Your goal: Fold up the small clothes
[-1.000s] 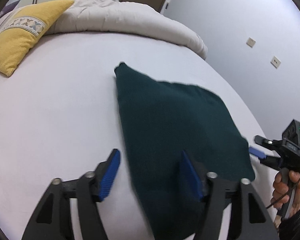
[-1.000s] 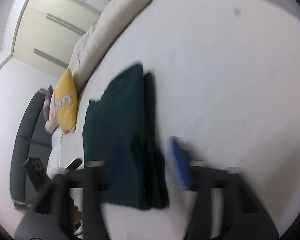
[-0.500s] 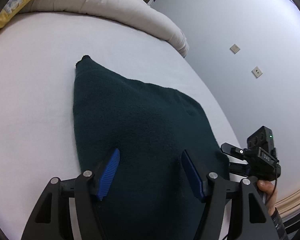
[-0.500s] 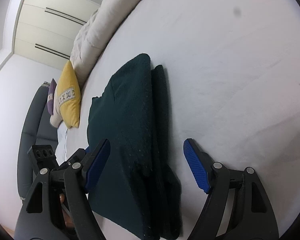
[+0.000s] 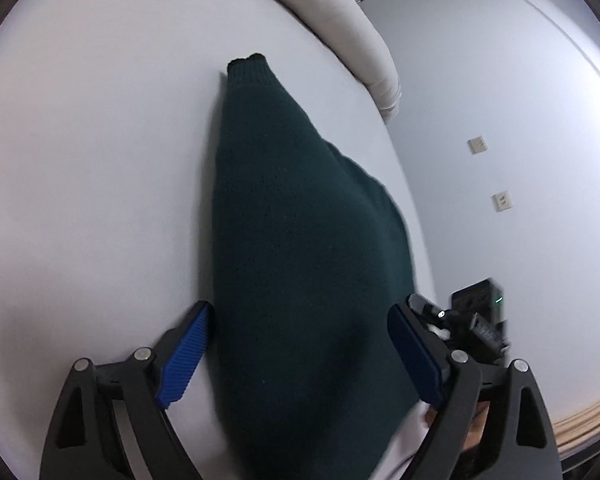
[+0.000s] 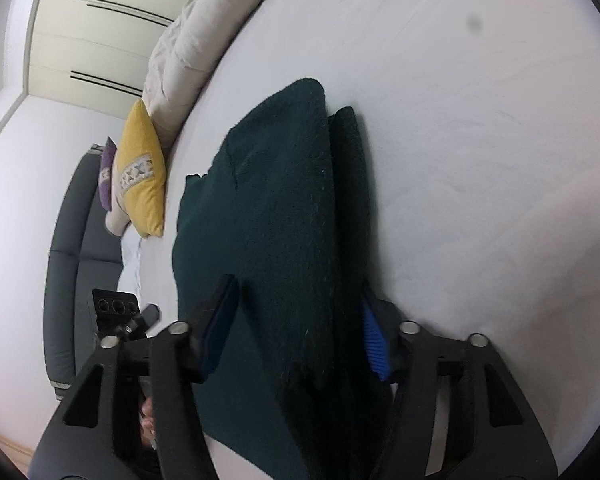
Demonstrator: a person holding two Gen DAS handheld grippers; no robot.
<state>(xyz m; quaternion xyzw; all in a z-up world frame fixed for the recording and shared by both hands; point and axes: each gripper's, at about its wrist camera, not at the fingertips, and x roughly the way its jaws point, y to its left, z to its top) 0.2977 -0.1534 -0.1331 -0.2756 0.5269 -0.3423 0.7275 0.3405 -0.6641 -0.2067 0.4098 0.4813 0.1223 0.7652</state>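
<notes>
A dark green knitted sweater (image 5: pixel 300 248) lies folded on the white bed (image 5: pixel 100 160); it also shows in the right wrist view (image 6: pixel 284 216), with stacked folded layers at its right edge. My left gripper (image 5: pixel 300 348) is open, its blue pads straddling the sweater's near edge. My right gripper (image 6: pixel 296 336) is open, its jaws on either side of the thick folded edge. The right gripper shows in the left wrist view (image 5: pixel 476 320), and the left gripper shows in the right wrist view (image 6: pixel 120 316).
A rolled beige duvet (image 5: pixel 340 12) lies along the far side of the bed. A yellow cushion (image 6: pixel 140 172) and a purple one (image 6: pixel 107 176) lean on a dark grey headboard (image 6: pixel 66 256). A grey wall with sockets (image 5: pixel 500 200) stands beside the bed.
Both grippers have moved in onto the sweater's near edge. The left swung right and lower, now straddling the cloth. The right's jaws now enclose the folded layers.
</notes>
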